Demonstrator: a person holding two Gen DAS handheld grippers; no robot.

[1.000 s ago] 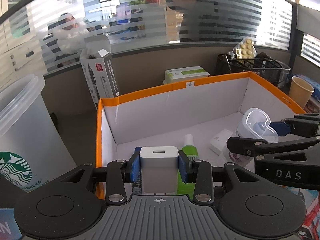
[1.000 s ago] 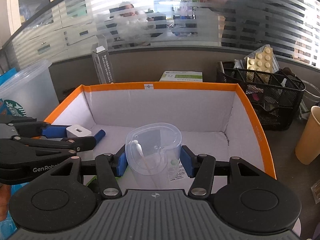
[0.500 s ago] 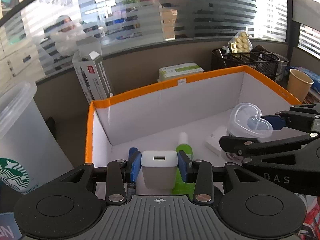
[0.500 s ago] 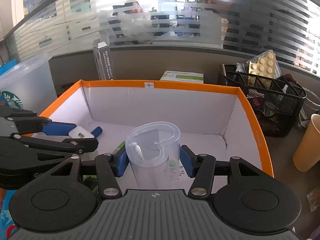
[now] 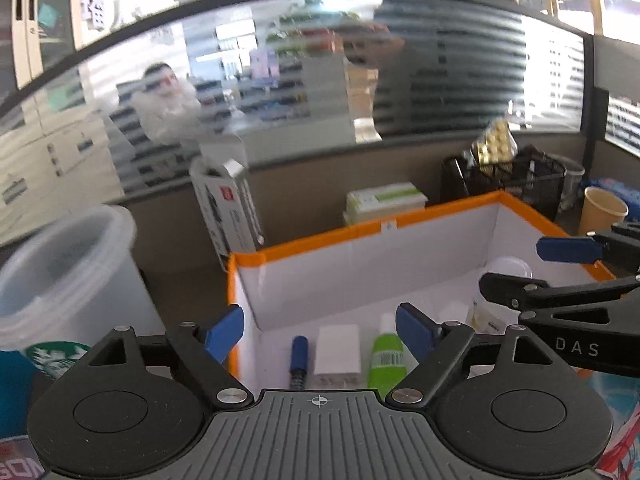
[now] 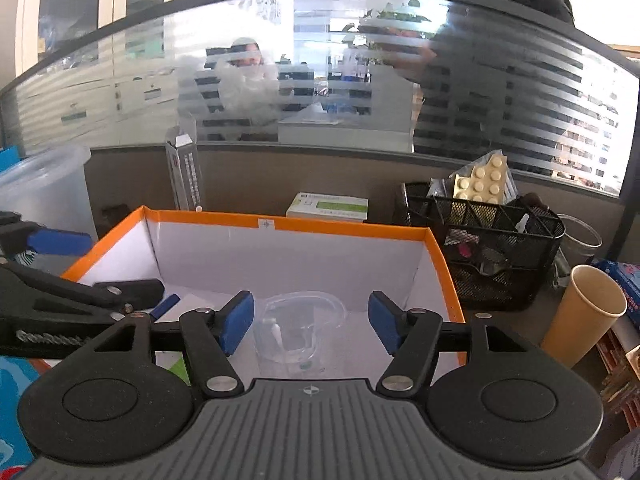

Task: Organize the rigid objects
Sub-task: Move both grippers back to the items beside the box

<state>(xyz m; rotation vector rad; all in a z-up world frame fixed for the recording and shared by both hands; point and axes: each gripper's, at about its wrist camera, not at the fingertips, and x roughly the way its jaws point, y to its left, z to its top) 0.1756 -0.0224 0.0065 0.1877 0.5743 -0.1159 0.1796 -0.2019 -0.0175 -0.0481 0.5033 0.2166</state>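
Between the blue pads of the left gripper (image 5: 319,330) nothing is clamped: its jaws are opening and stand wide over the near left corner of the orange-rimmed box (image 5: 312,240). Directly below lies one white charger block (image 5: 338,350), flat on the box floor, touching neither pad. Judgement: it was set there to sit in a row with its neighbours, one blue-capped pen-like item (image 5: 298,356) on its left and one green bottle (image 5: 387,356) on its right, all three lengthwise, side by side.

Right gripper (image 6: 311,322): jaws also opening, pads clear of the one clear plastic container (image 6: 298,330), which stands upright on the box floor between them. Judgement: released, placement step done for both hands.

Count inside box: charger 1, pen-like item 1, green bottle 1, clear container 1; one small white box (image 5: 454,312) is partly hidden by the right gripper.

Outside box: lidded translucent cup (image 5: 60,280) 1, paper cup (image 6: 582,312) 1, black mesh basket (image 6: 480,248) 1 holding blister packs (number unclear), green-and-white carton (image 6: 328,206) 1, upright tall carton (image 5: 228,208) 1.
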